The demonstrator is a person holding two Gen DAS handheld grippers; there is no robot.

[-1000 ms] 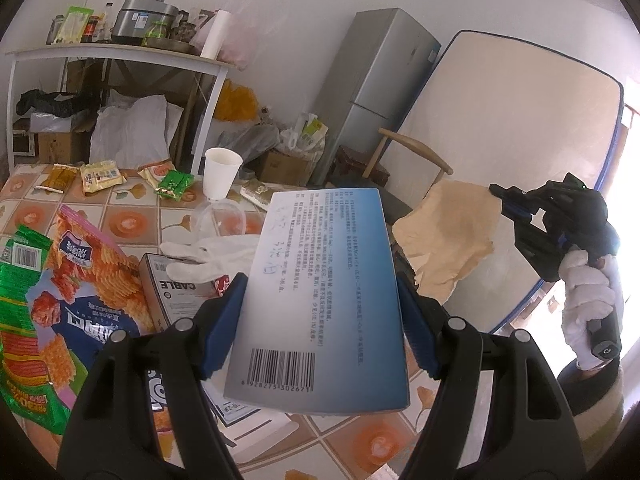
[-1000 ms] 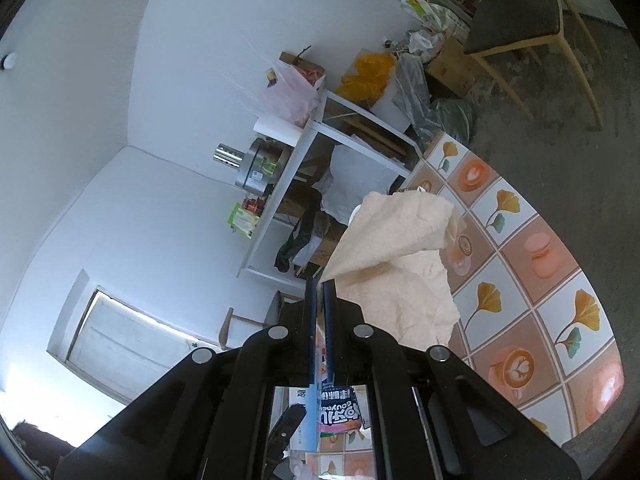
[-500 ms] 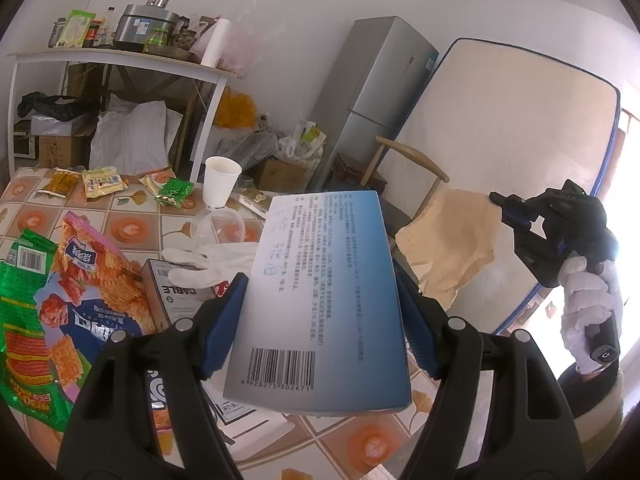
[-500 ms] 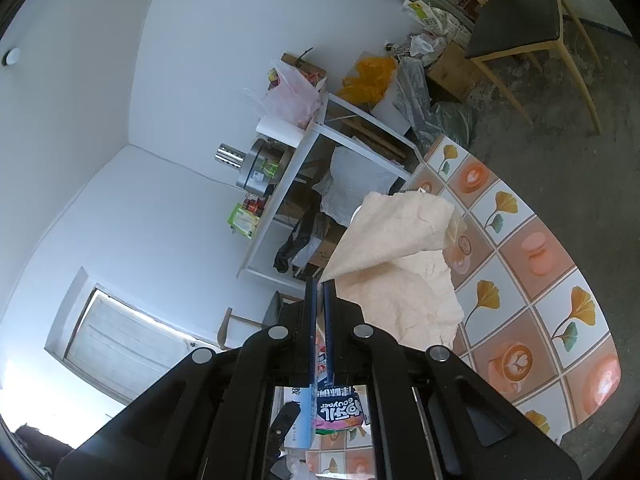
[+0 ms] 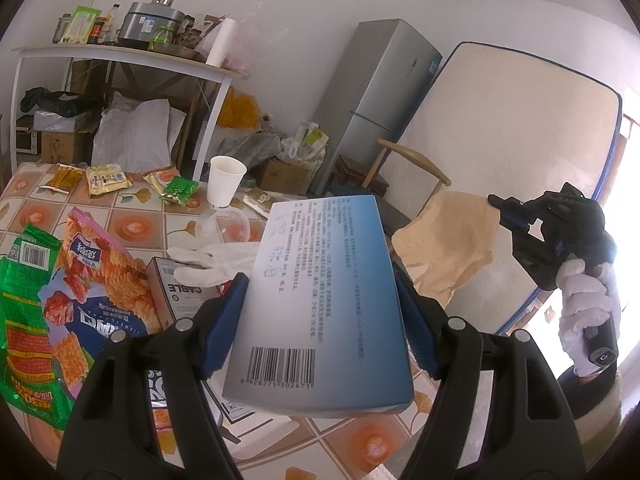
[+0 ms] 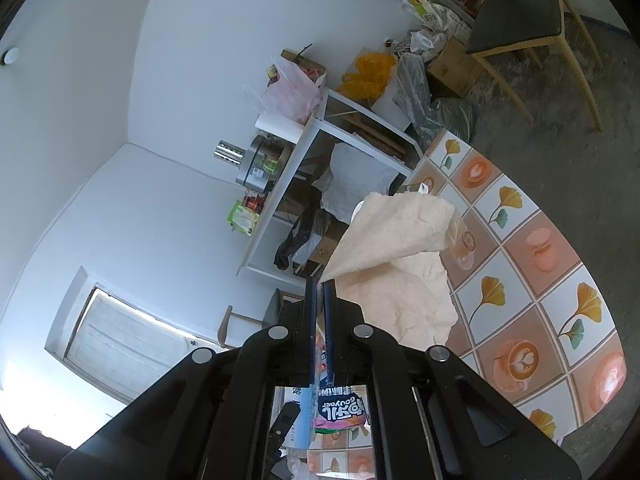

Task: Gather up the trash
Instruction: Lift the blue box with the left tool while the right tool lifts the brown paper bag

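My left gripper (image 5: 318, 284) is shut on a flat blue and white box (image 5: 320, 304) with a barcode, held above the tiled table (image 5: 128, 220); its blue pads press both long sides. Off to the right, a white-gloved hand holds my right gripper (image 5: 498, 208), shut on a corner of a crumpled tan paper (image 5: 448, 244) that hangs in the air. In the right wrist view the right gripper (image 6: 319, 280) pinches the same tan paper (image 6: 396, 256), which droops over the table (image 6: 520, 280).
Snack bags (image 5: 80, 264), a green wrapper (image 5: 24, 300), a "CABLE" box (image 5: 176, 292), a white glove (image 5: 216, 260), a paper cup (image 5: 225, 180) and small packets (image 5: 106, 178) lie on the table. Behind stand a cluttered shelf (image 5: 120, 56), a fridge (image 5: 376, 100), a wooden chair (image 5: 416, 168) and a mattress (image 5: 512, 128).
The left wrist view has tipped slightly, showing more of the room. Both grips are unchanged; the tan paper still hangs from the right gripper.
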